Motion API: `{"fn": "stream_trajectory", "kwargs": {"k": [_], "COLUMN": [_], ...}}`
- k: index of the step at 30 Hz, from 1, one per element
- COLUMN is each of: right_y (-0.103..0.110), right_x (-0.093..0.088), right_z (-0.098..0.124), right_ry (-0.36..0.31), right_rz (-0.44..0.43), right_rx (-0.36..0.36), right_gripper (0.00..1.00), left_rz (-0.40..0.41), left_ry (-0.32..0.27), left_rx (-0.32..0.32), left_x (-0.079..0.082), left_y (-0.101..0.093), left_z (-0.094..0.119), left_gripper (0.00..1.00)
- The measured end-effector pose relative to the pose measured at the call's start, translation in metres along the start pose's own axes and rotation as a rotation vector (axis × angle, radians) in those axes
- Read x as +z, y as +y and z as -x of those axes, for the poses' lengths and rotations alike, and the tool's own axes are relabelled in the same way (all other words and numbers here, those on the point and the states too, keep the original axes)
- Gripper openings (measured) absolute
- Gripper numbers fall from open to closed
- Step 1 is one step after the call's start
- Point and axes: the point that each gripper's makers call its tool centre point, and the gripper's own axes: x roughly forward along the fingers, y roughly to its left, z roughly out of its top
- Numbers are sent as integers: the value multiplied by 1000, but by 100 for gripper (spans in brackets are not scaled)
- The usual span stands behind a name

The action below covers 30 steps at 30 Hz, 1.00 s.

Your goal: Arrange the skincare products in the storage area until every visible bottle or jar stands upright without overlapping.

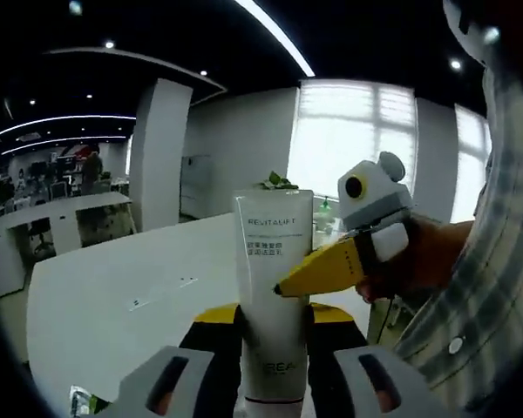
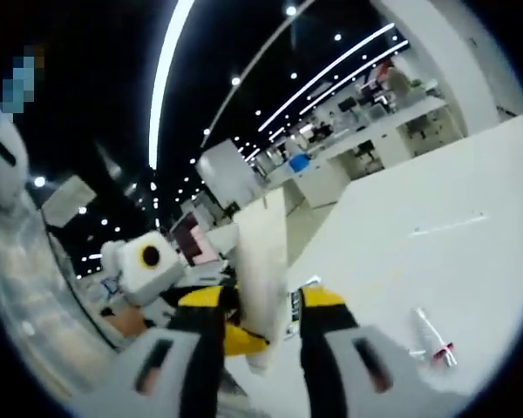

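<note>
A white Revitalift tube (image 1: pixel 275 252) stands upright in the air between my left gripper's (image 1: pixel 273 318) yellow-tipped jaws, which are shut on its lower part, cap end down. My right gripper (image 1: pixel 281 286) reaches in from the right in a person's hand, with one yellow finger (image 1: pixel 327 268) lying across the tube's front face. In the right gripper view the tube (image 2: pixel 261 252) rises between my right gripper's (image 2: pixel 261 300) jaws with a narrow gap on each side. The left gripper (image 2: pixel 241 338) holds the tube from the left there.
A long white table (image 1: pixel 113 287) stretches below and behind; it also shows at the right as the table (image 2: pixel 444 218). A small clear item with a red end (image 2: pixel 434 341) lies on it. A plaid sleeve (image 1: pixel 471 305) is close on the right. A white pillar (image 1: pixel 161 148) stands behind.
</note>
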Motion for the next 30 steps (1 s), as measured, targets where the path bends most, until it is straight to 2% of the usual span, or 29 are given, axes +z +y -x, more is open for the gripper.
{"fn": "stream_trajectory", "kwargs": {"k": [2, 6, 9, 10, 11, 12, 13, 14, 15, 17, 22, 26, 27, 28, 30], "right_y": [-1, -2, -2, -3, -7, -9, -5, -1, -1, -1, -2, -5, -5, -4, -3], "right_x": [-5, -7, -8, -8, -10, -12, -11, -12, -13, -17, -29, -45, -47, -52, -60], "right_z": [1, 3, 4, 6, 8, 10, 13, 13, 14, 16, 15, 16, 16, 16, 15], "right_ry": [27, 36, 47, 49, 63, 80, 90, 93, 103, 140, 186, 266, 275, 301, 332], "right_rz": [15, -4, 14, 53, 88, 103, 164, 130, 182, 231, 290, 373, 386, 416, 429], "right_rx": [-11, -26, -49, -64, -88, -96, -77, -69, -65, -68, -63, -60, -60, -59, -47], "right_gripper": [22, 20, 17, 15, 12, 12, 12, 11, 11, 11, 10, 10, 10, 10, 10], "left_rz": [-9, -21, -47, -100, -108, -74, -67, -64, -76, -84, -89, -92, -95, -109, -153], "left_ry": [3, 22, 28, 24, 23, 9, 17, 11, 6, 12, 40, 84, 122, 153, 170], "left_rx": [-4, -4, -10, 0, 8, -23, -32, -36, -32, -32, -46, -79, -99, -117, -145], "left_x": [1, -2, -3, -2, -3, 0, -3, -4, -3, -6, -16, -29, -34, -38, -42], "left_y": [-3, -3, -6, -4, -3, -7, -8, -11, -14, -17, -20, -22, -24, -26, -29], "left_z": [-2, -2, -3, -3, -2, -2, 0, 2, 3, 4, 5, 5, 7, 9, 11], "left_gripper": [26, 27, 28, 29, 29, 29, 29, 29, 29, 29, 29, 29, 28, 29, 29]}}
